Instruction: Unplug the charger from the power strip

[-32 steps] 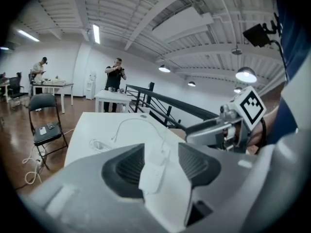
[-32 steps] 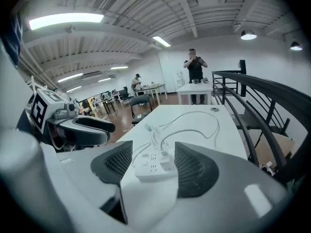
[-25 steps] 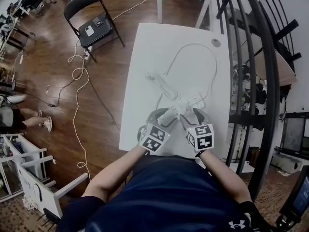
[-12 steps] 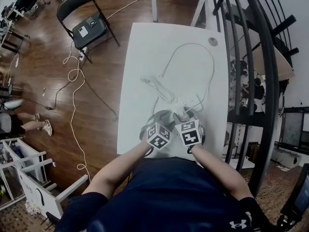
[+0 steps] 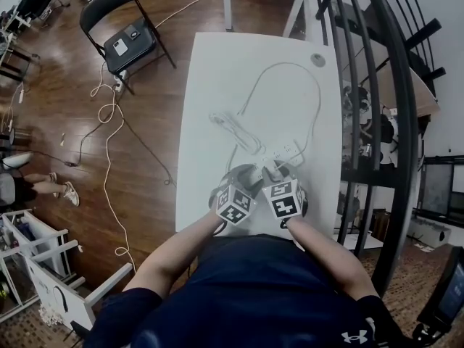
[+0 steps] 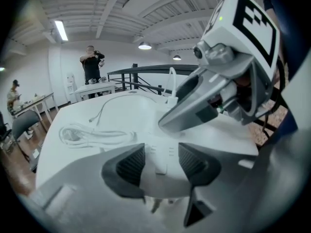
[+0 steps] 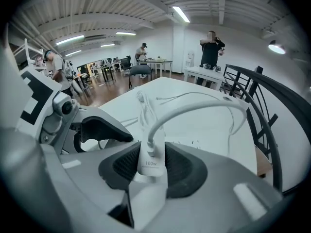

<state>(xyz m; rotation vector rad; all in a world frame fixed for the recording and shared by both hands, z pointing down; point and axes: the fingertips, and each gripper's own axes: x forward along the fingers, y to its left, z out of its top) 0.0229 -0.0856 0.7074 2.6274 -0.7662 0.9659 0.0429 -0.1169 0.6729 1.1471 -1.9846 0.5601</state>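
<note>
A wooden floor (image 5: 65, 78) is spread all round, and on it, well to the left of the power strip (image 5: 287, 152) in the head view, a black folding chair (image 5: 123, 27) is set. The power strip is carried by a white tabletop (image 5: 217, 78), and a dark railing (image 5: 384, 85) is passed just to the strip's right. Just left of the power strip and a little farther from the person, a bundled white cord (image 5: 233, 125) is laid. A thin white cable (image 5: 317, 93) is looped in a wide arc away from the power strip.

The near end of the power strip is gripped by the left hand-held gripper (image 6: 162, 163), its dark pads set against the strip's two long sides. The charger (image 7: 151, 160), a small white block, is seated upright in the power strip just beyond that grip. The right hand-held gripper (image 7: 151, 166) is being closed on the charger, whose sides are met by both pads.
</note>
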